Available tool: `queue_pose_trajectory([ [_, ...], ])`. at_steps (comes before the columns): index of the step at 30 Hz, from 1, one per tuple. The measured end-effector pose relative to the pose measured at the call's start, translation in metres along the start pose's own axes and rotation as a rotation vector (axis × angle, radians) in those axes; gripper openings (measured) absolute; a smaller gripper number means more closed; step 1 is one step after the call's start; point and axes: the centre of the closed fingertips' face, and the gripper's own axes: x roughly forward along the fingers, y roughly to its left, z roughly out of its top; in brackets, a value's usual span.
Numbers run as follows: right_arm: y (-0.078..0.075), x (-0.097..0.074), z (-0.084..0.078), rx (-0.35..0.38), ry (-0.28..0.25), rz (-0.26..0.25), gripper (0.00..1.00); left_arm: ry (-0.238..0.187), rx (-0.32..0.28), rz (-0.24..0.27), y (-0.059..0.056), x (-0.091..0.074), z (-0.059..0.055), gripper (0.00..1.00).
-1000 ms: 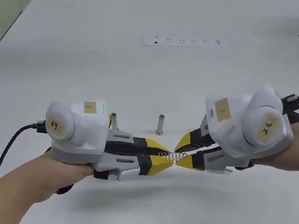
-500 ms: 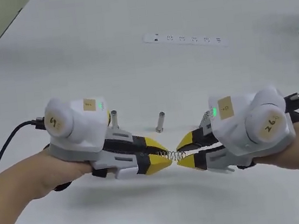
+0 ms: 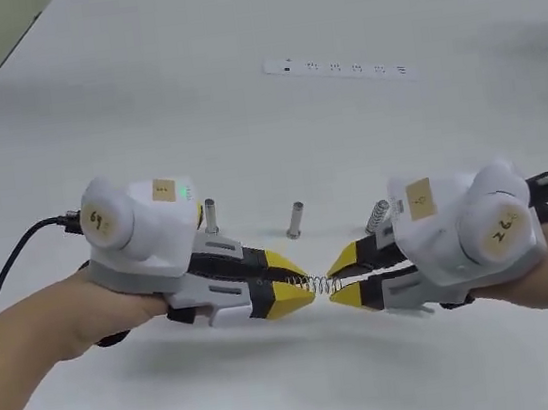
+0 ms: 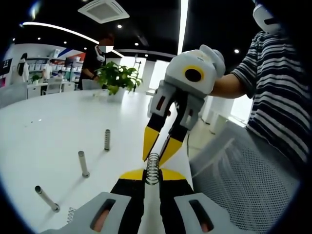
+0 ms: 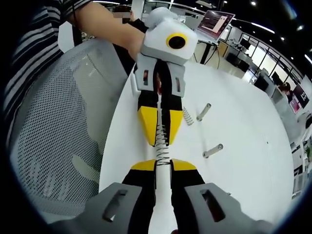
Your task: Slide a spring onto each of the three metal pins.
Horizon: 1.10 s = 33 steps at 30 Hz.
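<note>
Head view | left gripper (image 3: 303,290) and right gripper (image 3: 338,286) meet tip to tip | jaws of each closed on one spring (image 3: 320,283) | upright pin (image 3: 296,219) on the surface (image 3: 191,95), just beyond

a round tan sticker (image 3: 102,222) on the rear end of the left gripper (image 3: 299,287) carries two handwritten digits. they look like 49, though the tilt leaves that unsure. the second round sticker (image 3: 502,228), on the rear end of the right gripper (image 3: 341,279), reads 26 at a slant. a small square label (image 3: 163,190) sits on top of the left gripper and another square label (image 3: 419,199) on top of the right — their marks are too small to read.
</note>
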Motion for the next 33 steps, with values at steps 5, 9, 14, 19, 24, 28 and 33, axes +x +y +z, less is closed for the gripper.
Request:
queue_pose_trajectory([
  [5, -0.002, -0.007, 0.006, -0.028, -0.016, -0.005, 0.07, 0.005, 0.000, 0.002, 0.000, 0.000, -0.003, 0.02],
  [9, -0.004, -0.011, 0.012, -0.048, -0.026, -0.008, 0.07, 0.001, 0.002, 0.004, 0.001, 0.000, -0.002, 0.02],
  [14, -0.004, -0.013, 0.020, -0.067, -0.045, -0.006, 0.07, 0.012, 0.012, 0.007, 0.001, -0.001, -0.004, 0.02],
  [19, -0.003, -0.014, 0.027, -0.068, -0.065, 0.005, 0.07, 0.022, 0.019, 0.013, 0.002, -0.001, -0.006, 0.02],
  [24, -0.004, -0.015, 0.035, -0.032, -0.108, 0.016, 0.08, 0.021, 0.021, 0.018, 0.003, -0.002, -0.006, 0.02],
  [28, -0.004, -0.016, 0.041, 0.003, -0.138, 0.030, 0.08, 0.027, 0.025, 0.015, 0.001, -0.001, -0.006, 0.02],
  [33, -0.004, -0.016, 0.050, 0.015, -0.173, 0.026, 0.08, 0.025, 0.029, 0.016, 0.000, 0.000, -0.005, 0.02],
])
